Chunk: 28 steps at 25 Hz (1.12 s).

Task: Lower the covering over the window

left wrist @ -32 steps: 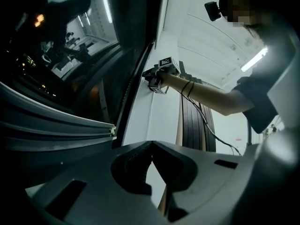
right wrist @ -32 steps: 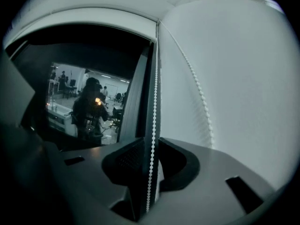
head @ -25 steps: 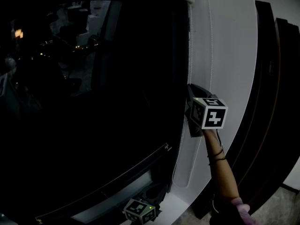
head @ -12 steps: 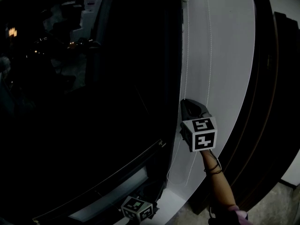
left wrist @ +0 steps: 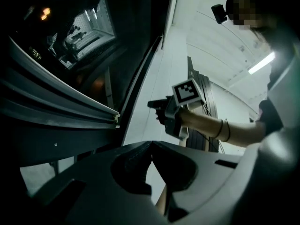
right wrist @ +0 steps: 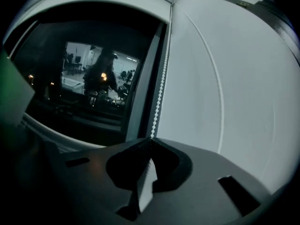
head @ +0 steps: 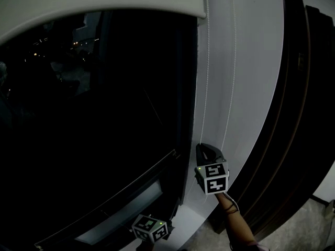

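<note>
Chain (right wrist: 161,78): found pinched in closed jaws of right gripper (right wrist: 151,140), strung vertical, straight up from them along right edge of window (head: 104,114). Blind (head: 104,4): hem noted high, near window top. Left gripper (left wrist: 151,143): found shut on nothing, low, farther from chain

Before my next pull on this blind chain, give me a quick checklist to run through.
1. Right tool shut on the bead chain: ok.
2. Left tool shut, empty, clear of the chain: ok.
3. Roller blind fully down: not ok, it covers only the top of the window.
4. Chain left to pull below the right tool: cannot tell.
</note>
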Motion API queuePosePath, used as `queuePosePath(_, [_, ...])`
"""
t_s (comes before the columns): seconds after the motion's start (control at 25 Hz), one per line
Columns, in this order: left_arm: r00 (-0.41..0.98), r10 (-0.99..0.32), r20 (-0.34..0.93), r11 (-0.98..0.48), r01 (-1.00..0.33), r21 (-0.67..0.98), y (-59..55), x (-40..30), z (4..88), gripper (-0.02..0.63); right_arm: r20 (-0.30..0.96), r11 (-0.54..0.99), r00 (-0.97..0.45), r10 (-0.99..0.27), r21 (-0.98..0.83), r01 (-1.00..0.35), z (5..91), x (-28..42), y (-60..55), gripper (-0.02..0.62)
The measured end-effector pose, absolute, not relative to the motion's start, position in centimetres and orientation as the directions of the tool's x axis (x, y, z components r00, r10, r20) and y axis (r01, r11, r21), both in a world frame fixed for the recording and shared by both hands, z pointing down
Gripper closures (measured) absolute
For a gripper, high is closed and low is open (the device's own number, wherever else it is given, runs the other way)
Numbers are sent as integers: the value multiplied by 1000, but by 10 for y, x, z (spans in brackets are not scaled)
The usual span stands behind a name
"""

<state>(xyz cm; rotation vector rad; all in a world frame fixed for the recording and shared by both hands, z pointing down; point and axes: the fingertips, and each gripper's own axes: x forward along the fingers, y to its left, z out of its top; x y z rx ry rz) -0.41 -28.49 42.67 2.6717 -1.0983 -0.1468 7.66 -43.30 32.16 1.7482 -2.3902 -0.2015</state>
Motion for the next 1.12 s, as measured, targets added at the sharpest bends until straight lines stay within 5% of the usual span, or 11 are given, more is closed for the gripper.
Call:
queuePosePath(0.52, [699, -714, 22, -672, -695, 256, -294, -11, 465, 604, 236, 324, -287, -928, 134, -937, 504, 77, -403, 584])
queuePosePath(0.88, [758, -653, 6, -748, -646, 154, -302, 18, 430, 603, 478, 350, -285, -831, 52, -935, 645, 78, -361, 585])
queuePosePath(1.12, [804, -592, -59, -805, -586, 90, -322, 47, 395, 568, 500, 357, -304, -811, 10, -934, 671, 73, -350, 584])
